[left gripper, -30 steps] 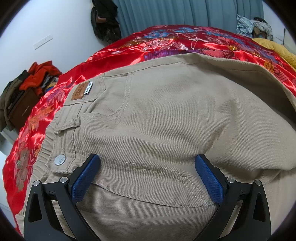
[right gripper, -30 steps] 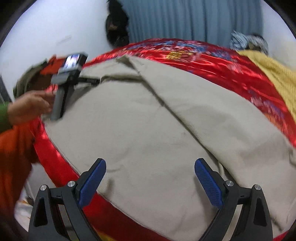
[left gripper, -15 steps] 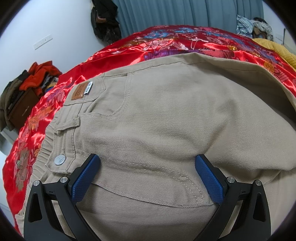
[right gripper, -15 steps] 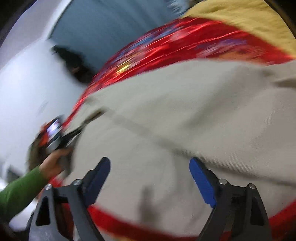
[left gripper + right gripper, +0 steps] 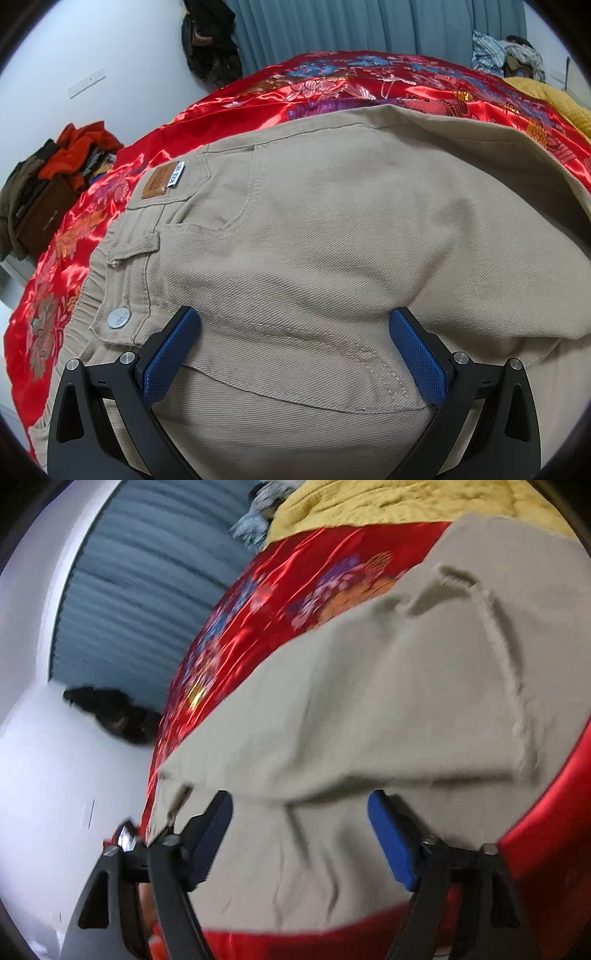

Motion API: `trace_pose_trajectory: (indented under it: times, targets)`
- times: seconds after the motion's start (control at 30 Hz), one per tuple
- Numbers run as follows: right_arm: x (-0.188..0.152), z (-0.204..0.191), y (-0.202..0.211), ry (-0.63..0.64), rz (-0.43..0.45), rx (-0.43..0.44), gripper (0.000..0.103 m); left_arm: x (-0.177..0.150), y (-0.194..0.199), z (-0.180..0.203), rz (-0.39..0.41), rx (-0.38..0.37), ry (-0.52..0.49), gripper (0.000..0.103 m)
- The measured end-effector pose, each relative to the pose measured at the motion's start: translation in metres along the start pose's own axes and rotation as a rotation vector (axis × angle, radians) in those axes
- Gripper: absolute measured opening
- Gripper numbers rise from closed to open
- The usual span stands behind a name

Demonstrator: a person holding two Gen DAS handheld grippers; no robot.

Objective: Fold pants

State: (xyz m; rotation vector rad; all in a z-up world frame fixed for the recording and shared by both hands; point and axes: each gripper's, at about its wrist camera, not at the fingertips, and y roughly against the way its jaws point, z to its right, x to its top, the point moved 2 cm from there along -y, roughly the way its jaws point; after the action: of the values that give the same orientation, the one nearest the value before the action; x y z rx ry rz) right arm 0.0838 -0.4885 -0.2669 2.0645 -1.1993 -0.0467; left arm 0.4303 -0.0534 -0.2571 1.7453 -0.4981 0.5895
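While the beige twill cotton pants (image 5: pixel 332 240) lie spread flat over the shiny red embroidered satin bedspread (image 5: pixel 332 85) on the bed, the left tool (image 5: pixel 295 354) hangs just above their waist end, its blue-padded jaws spread wide and gripping nothing. Between those jaws runs the curved front-pocket seam; the round silver waistband button (image 5: pixel 119 318) sits just outside the left pad, and the brown leather brand patch (image 5: pixel 156 185) lies farther up the waistband. In the right wrist view, which is tilted and blurred, the right tool (image 5: pixel 299 823) is over the leg end of the pants (image 5: pixel 369 701), where a raised fold of cloth crosses just ahead of the pads. Its jaws are closing, with rumpled fabric lying between them, though the pads do not press on it. Red bedspread (image 5: pixel 266 602) shows beyond the cloth and below its hem, and a mustard-yellow knitted blanket (image 5: pixel 388 502) lies at the far end of the bed
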Motion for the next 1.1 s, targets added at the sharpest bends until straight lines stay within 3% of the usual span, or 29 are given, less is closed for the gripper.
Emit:
trace_pose_trajectory:
  times: [0.1,0.27,0.37,0.47,0.57,0.6,0.67,1.0,1.1]
  targets:
    - [-0.004,-0.005,-0.021,0.043,-0.059,-0.056,0.078,0.0,0.0,0.0,0.003,0.002,0.0,0.103]
    - [0.015,0.009,-0.01,-0.072,0.097,-0.103,0.077,0.0,-0.001,0.0,0.001,-0.001,0.003,0.103]
    - [0.019,0.016,-0.006,-0.142,0.126,-0.087,0.077,0.0,-0.001,0.0,0.004,0.001,0.002,0.103]
    - [0.018,0.021,-0.006,-0.16,0.15,-0.161,0.063,0.001,-0.001,0.0,0.006,0.004,0.001,0.103]
    - [0.017,0.03,-0.003,-0.157,0.175,-0.239,0.031,0.001,-0.001,0.0,0.006,0.003,0.002,0.103]
    - [0.017,0.034,-0.001,-0.169,0.178,-0.248,0.016,0.001,-0.001,0.0,0.006,0.004,0.002,0.103]
    - [0.02,0.038,0.001,-0.18,0.178,-0.234,0.008,0.001,-0.001,0.0,0.006,0.004,0.002,0.103]
    - [0.027,-0.031,0.04,0.158,0.335,-0.188,0.004,0.004,0.0,0.0,-0.023,-0.006,0.003,0.103]
    - [0.026,-0.046,0.051,0.232,0.37,-0.181,0.004,0.013,0.008,-0.002,-0.112,0.001,-0.024,0.102]
